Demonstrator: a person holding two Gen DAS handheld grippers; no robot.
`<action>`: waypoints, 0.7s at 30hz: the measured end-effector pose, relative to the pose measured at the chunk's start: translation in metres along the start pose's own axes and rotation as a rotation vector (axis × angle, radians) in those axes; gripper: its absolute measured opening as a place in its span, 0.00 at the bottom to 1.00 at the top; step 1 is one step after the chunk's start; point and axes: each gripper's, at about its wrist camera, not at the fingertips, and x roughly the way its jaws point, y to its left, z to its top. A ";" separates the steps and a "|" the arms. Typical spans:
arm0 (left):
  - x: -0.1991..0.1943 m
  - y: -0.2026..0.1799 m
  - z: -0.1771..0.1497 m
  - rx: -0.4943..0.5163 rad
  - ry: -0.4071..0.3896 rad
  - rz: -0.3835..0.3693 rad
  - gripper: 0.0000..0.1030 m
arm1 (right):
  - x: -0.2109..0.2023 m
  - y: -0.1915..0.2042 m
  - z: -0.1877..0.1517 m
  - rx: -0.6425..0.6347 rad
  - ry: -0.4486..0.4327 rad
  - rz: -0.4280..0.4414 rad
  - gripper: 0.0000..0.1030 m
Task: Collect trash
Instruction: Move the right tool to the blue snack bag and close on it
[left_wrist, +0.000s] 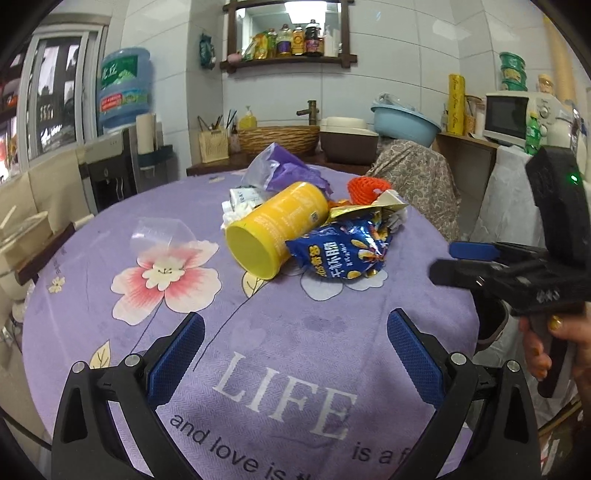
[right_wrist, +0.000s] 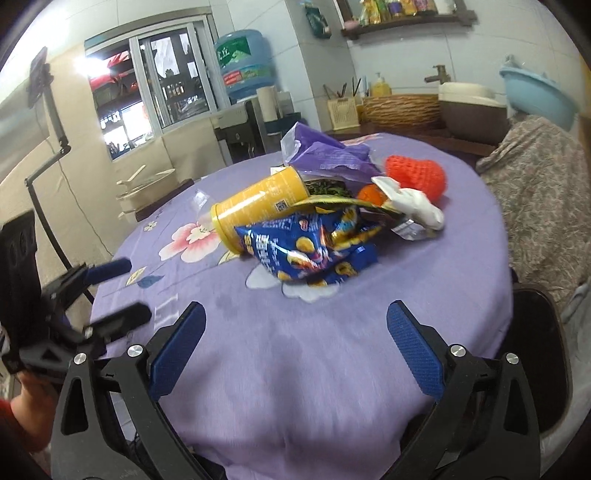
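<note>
A pile of trash lies in the middle of the round table (left_wrist: 295, 317) (right_wrist: 332, 332) with the purple flowered cloth. A yellow can (left_wrist: 273, 229) (right_wrist: 258, 210) lies on its side, open end towards me. Against it rests a crumpled blue snack bag (left_wrist: 340, 254) (right_wrist: 306, 251). Behind them are a purple plastic bag (left_wrist: 284, 170) (right_wrist: 325, 155), an orange foam net (left_wrist: 367, 188) (right_wrist: 417, 173) and white tissue (left_wrist: 236, 210) (right_wrist: 413, 203). A clear plastic cup (left_wrist: 159, 236) lies to the left. My left gripper (left_wrist: 295, 354) (right_wrist: 136, 290) and right gripper (right_wrist: 295, 350) (left_wrist: 443, 261) both hover open and empty, short of the pile.
A chair draped in patterned cloth (left_wrist: 417, 177) (right_wrist: 535, 192) stands at the table's far right. A dark round container (right_wrist: 539, 350) sits low beside the table's right edge. A water dispenser (left_wrist: 118, 173) and a counter with a wicker basket (left_wrist: 279, 138) are behind.
</note>
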 end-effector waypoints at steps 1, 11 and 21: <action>0.001 0.003 -0.001 -0.016 0.007 -0.001 0.95 | 0.009 -0.001 0.007 0.000 0.012 -0.015 0.88; 0.008 0.018 0.007 -0.024 0.027 -0.029 0.95 | 0.069 -0.042 0.036 0.231 0.106 -0.032 0.77; 0.032 0.027 0.019 -0.017 0.065 -0.097 0.82 | 0.091 -0.057 0.033 0.315 0.155 0.017 0.34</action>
